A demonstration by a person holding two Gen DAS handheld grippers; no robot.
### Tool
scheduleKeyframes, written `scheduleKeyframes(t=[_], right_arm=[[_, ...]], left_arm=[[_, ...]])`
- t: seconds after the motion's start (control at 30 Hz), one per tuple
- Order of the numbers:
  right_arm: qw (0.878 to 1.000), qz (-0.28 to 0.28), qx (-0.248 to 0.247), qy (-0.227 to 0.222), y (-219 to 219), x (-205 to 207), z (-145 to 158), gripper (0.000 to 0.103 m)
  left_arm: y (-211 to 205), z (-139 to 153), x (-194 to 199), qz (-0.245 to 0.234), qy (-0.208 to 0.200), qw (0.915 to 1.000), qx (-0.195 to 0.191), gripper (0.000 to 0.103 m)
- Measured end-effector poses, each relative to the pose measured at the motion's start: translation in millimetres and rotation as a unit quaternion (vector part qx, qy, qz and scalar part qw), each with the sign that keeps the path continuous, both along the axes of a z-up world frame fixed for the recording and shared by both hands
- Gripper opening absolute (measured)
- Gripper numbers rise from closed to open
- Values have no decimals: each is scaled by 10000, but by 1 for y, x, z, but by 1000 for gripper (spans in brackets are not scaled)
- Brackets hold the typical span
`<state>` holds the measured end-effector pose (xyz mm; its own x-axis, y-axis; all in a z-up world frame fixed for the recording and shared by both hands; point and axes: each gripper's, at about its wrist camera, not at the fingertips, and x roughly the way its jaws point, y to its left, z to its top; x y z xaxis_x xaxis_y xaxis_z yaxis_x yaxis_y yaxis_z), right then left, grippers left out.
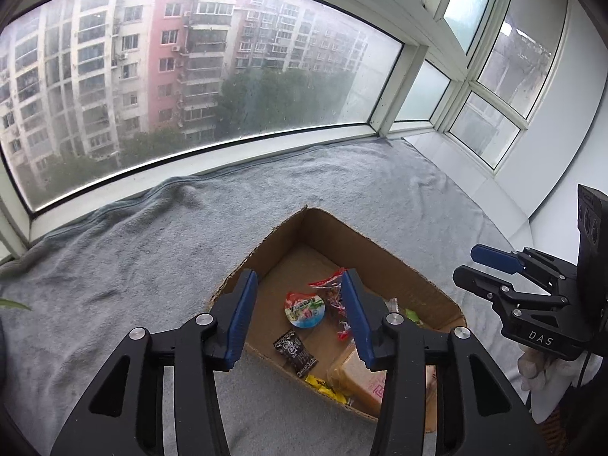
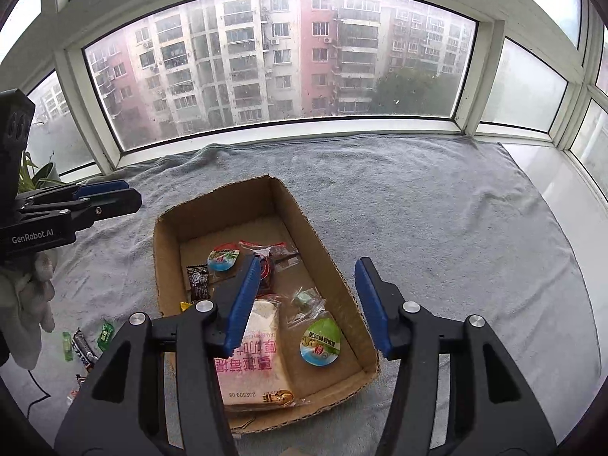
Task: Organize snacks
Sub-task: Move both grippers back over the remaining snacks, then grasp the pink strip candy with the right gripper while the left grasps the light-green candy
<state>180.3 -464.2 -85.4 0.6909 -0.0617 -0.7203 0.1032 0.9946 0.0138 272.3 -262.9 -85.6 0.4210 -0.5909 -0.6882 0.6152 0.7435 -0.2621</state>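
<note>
Blue-padded fingers of the right gripper (image 2: 307,304) stand partly apart above the near end of the cardboard box (image 2: 326,243), holding nothing. Below them lie a pink bread packet (image 2: 252,364) and a round jelly cup (image 2: 320,341). Farther in sit a second jelly cup (image 2: 223,258), a black sachet (image 2: 198,283) and a clear red-printed wrapper (image 2: 277,252). The left gripper (image 1: 300,315) also hangs over the box, its fingers partly spread and empty. The box rests on a grey blanket (image 2: 437,205) below the window (image 2: 281,57). Loose candies (image 2: 85,342) lie on the blanket left of the box, near a gloved hand (image 2: 26,300).
</note>
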Motion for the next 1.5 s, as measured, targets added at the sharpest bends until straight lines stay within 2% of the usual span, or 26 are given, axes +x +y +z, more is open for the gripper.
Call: scheduleKeyframes(t=[0.27, 0.47, 0.6, 0.77, 1.0, 1.2, 1.37, 1.5], right_arm=[[9989, 349, 241, -200, 27, -29, 16, 56], [9947, 862, 456, -321, 66, -55, 23, 56], [9885, 1380, 576, -221, 102, -71, 14, 56], [9805, 1875, 581, 59, 144, -84, -9, 56], [9710, 2188, 770, 580, 179, -97, -62, 56], [9654, 2360, 564, 957, 201, -110, -102, 56], [9604, 2464, 666, 1121, 209, -111, -115, 50], [9582, 2500, 670, 1221, 214, -108, -122, 50]], left_arm=[[44, 35, -37, 145, -488, 9987, 55, 45], [96, 51, -65, 406, -613, 9973, -33, 45], [135, 48, -85, 670, -586, 9960, -79, 45], [178, 28, -111, 1088, -531, 9926, 41, 45], [222, -26, -137, 1629, 109, 9865, 144, 45], [228, -72, -149, 1771, 537, 9822, 315, 44], [226, -95, -154, 1791, 778, 9803, 306, 44], [223, -105, -151, 1746, 863, 9799, 424, 43]])
